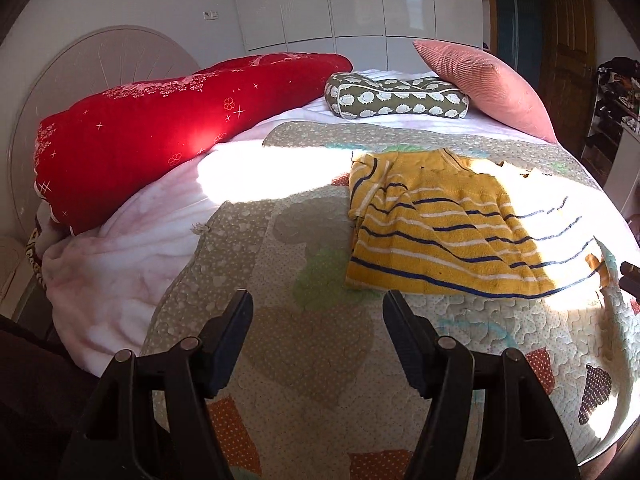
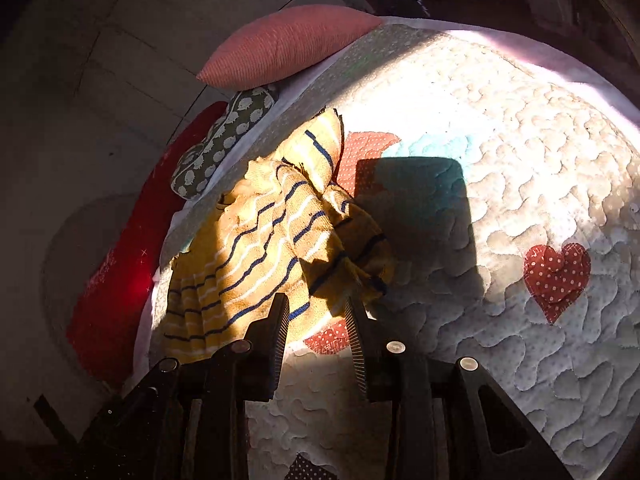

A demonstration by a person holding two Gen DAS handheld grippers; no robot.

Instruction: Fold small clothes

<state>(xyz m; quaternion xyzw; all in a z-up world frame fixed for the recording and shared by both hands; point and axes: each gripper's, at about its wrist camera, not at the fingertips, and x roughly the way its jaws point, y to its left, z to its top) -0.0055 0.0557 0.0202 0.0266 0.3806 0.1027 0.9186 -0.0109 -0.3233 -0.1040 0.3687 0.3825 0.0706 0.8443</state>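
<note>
A small yellow sweater (image 1: 440, 232) with navy and white stripes lies partly folded on the patchwork quilt (image 1: 320, 360), half in sunlight. My left gripper (image 1: 319, 300) hovers over the quilt just short of the sweater's near hem, open, with nothing between its fingers. In the right wrist view the sweater (image 2: 260, 248) is rumpled, one part turned over on itself. My right gripper (image 2: 317, 302) sits at the sweater's near edge with its jaws a little apart. The hem shows in the gap, and the pads do not press on it.
A long red bolster (image 1: 160, 128), a green patterned pillow (image 1: 396, 96) and a pink cushion (image 1: 492, 80) lie along the far side of the bed. A white fleece blanket (image 1: 120, 260) bunches at the left. The quilt (image 2: 520, 160) spreads to the right, in strong sun.
</note>
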